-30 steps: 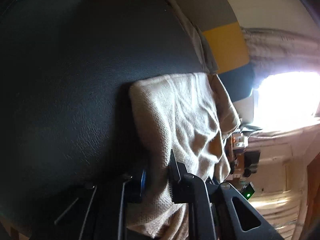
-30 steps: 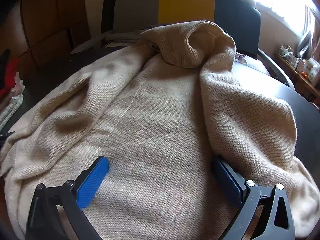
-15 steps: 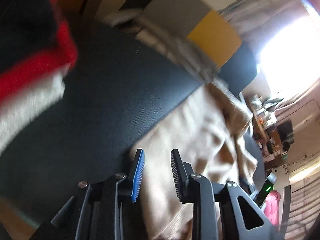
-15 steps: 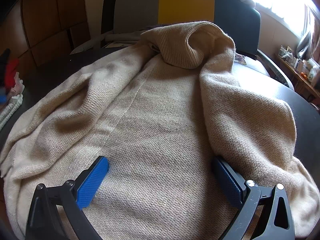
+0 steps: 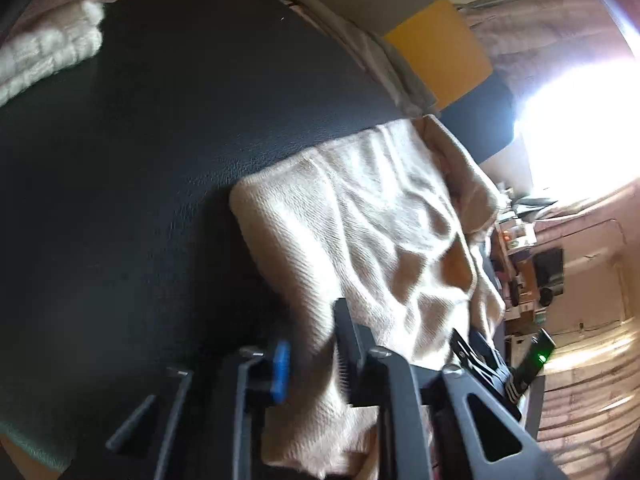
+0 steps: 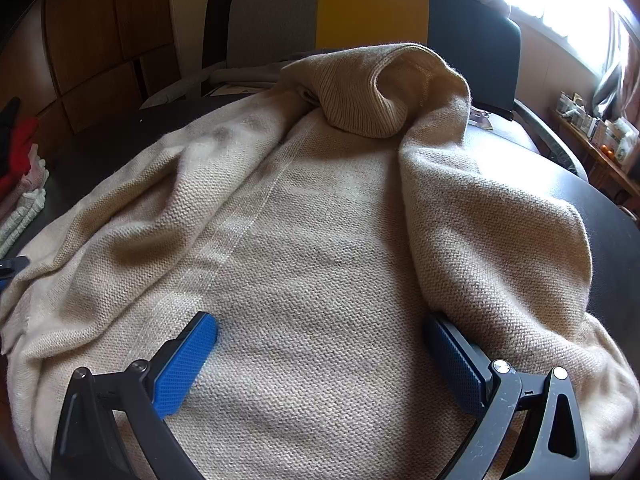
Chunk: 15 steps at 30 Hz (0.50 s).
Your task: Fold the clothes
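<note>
Your left gripper (image 5: 310, 360) pinched the beige sweater's (image 5: 372, 232) edge; only the right view showed your right gripper (image 6: 320, 360) spread wide over its ribbed collar (image 6: 360, 96).

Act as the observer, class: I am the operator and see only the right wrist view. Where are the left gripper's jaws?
Observer: The left gripper has the beige sweater's edge running between its jaws.
Operator: Are they clamped on it?
Observer: I cannot tell. A gap shows between them, and it is filled with knit.
Operator: Is there anything beyond the sweater?
Observer: A small green light glows just past its far side.
</note>
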Available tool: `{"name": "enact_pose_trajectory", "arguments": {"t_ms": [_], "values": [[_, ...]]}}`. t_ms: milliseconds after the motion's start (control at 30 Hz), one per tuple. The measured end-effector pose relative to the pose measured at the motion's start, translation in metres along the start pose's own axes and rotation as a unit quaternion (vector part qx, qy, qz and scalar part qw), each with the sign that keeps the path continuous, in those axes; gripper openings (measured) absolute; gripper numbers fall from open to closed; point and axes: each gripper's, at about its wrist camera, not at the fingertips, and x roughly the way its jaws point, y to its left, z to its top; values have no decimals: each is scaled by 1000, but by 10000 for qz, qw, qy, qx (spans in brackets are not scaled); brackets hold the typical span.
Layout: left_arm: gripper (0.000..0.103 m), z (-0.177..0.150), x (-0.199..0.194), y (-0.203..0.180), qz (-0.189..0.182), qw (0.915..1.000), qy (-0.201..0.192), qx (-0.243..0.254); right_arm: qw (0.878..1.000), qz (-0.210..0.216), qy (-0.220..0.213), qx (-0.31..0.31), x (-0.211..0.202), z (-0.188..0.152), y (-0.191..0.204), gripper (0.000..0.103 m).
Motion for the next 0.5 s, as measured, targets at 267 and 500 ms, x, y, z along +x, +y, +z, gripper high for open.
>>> {"name": "enact_pose_trajectory", "arguments": {"t_ms": [267,500], "values": [[8,71,-79,-60,1024,9721,-1528,1454,10000,13,0,2,0,-1,-2,103],[17,93,-89,-68,1411,9619,-1645,1668,10000,14,-5,2,1,-1,-2,103]]}}
